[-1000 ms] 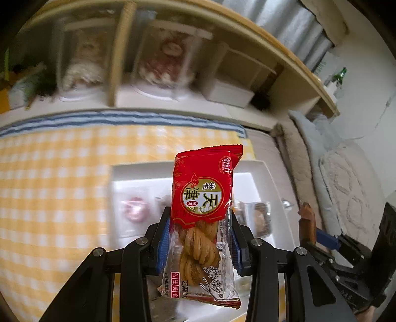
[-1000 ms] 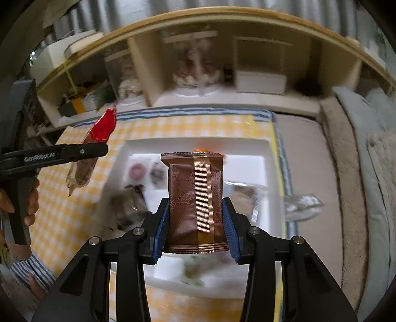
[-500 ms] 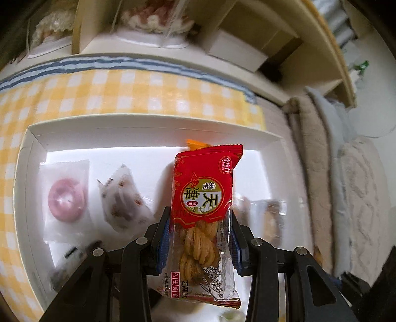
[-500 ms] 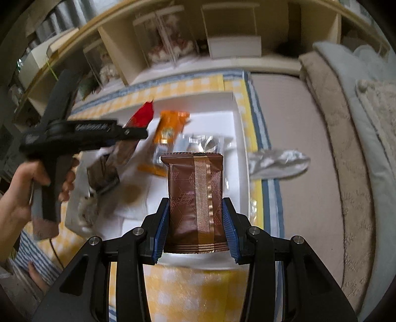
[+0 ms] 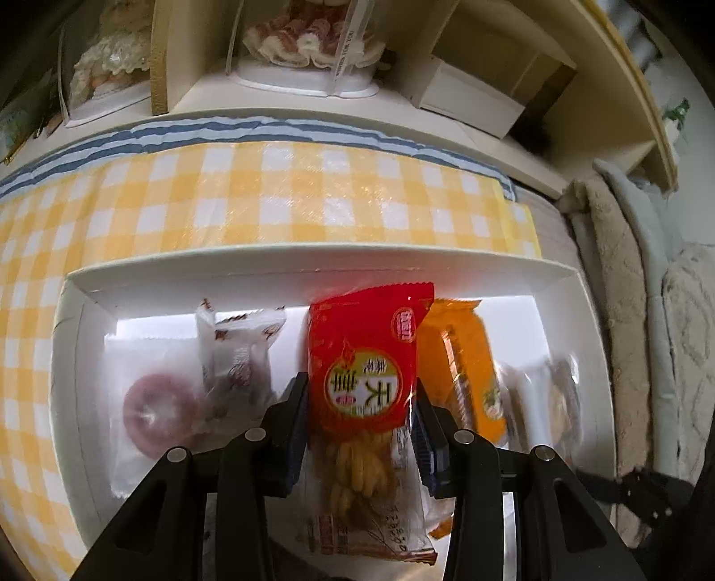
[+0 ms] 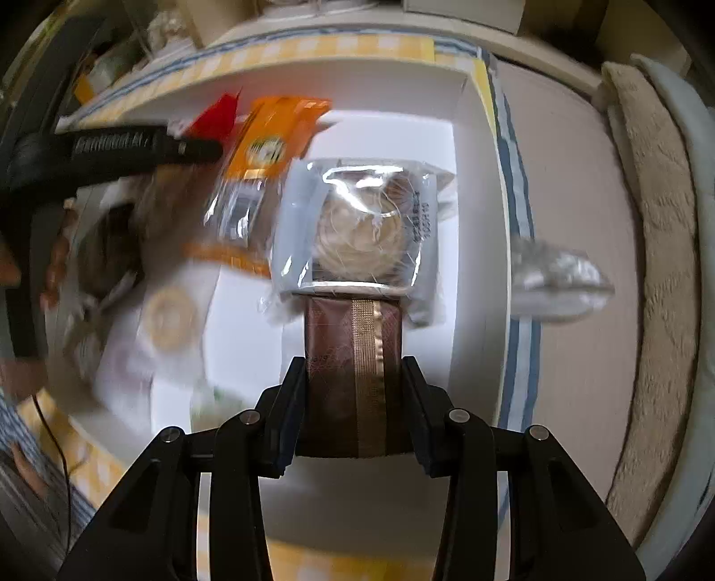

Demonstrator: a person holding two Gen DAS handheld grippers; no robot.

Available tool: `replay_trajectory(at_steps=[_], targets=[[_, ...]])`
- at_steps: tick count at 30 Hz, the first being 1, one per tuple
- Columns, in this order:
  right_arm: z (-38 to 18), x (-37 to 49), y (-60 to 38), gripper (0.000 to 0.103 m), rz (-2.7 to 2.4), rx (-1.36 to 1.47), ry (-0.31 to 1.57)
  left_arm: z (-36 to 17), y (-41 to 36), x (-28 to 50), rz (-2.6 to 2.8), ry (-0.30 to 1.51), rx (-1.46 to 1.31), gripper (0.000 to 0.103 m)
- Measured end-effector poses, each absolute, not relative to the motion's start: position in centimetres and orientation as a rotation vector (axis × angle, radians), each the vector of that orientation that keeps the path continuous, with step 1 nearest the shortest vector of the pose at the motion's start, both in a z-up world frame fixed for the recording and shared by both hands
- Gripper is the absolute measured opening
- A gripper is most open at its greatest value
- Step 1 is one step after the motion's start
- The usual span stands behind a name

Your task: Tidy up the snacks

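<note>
The red twist-snack packet [image 5: 368, 357] stands clamped between the pads of the left hand-held gripper [image 5: 362, 415], its long axis running straight ahead along the fingers, red sealed end toward twelve o'clock and the clear end with the golden twists back toward six. It hangs over the white tray [image 5: 313, 268], which sits on a yellow-checked cloth [image 5: 268, 196]. In the tray at nine o'clock of the packet lie a pink ring sweet in a clear wrapper [image 5: 156, 406] and a white-wrapped sweet [image 5: 237, 353] partly over it; at three o'clock, just beside the packet, lies an orange packet [image 5: 464, 362], with blurred clear wrappers beyond it.

The right hand-held gripper [image 6: 353, 380] is clamped on a brown packet with a gold stripe [image 6: 353, 357], long axis also along the fingers, pointing to twelve. Right at its far end lies a clear-wrapped round pastry [image 6: 362, 232], in the way ahead. The orange packet [image 6: 272, 138] lies at eleven o'clock, and a silver wrapper [image 6: 558, 277] rests outside the tray at two o'clock, on the bed surface. A shelf with boxed dolls [image 5: 313, 40] stands beyond the cloth.
</note>
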State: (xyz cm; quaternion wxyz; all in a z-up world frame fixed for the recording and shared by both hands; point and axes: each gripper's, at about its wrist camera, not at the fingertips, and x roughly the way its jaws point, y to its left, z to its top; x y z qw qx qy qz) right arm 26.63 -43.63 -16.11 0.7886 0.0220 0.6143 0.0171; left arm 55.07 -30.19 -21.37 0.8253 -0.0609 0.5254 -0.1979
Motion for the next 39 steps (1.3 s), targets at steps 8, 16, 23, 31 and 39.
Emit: replay_trajectory(at_steps=[8, 16, 23, 31, 39], targets=[[-15.2, 30.0, -45.4, 0.042, -0.029, 0.108, 1.214, -21.8, -31.9, 55.5, -0.428, 1.109, -0.131, 0.041], [-16.1, 29.6, -44.9, 0.071, -0.012, 0.128, 1.248, -20.4, -29.7, 52.5, -0.44, 1.13, -0.121, 0.051], [-14.8, 26.7, -44.8, 0.071, 0.004, 0.129, 1.24, -18.6, -29.0, 50.4, -0.468, 1.122, -0.089, 0.072], [-12.9, 24.4, -44.8, 0.073, -0.012, 0.174, 1.173, -15.2, -28.1, 47.2, -0.499, 1.077, -0.05, 0.101], [-10.1, 22.2, -44.4, 0.103, -0.046, 0.211, 1.096, -11.8, -26.3, 43.7, -0.519, 1.044, -0.027, 0.103]])
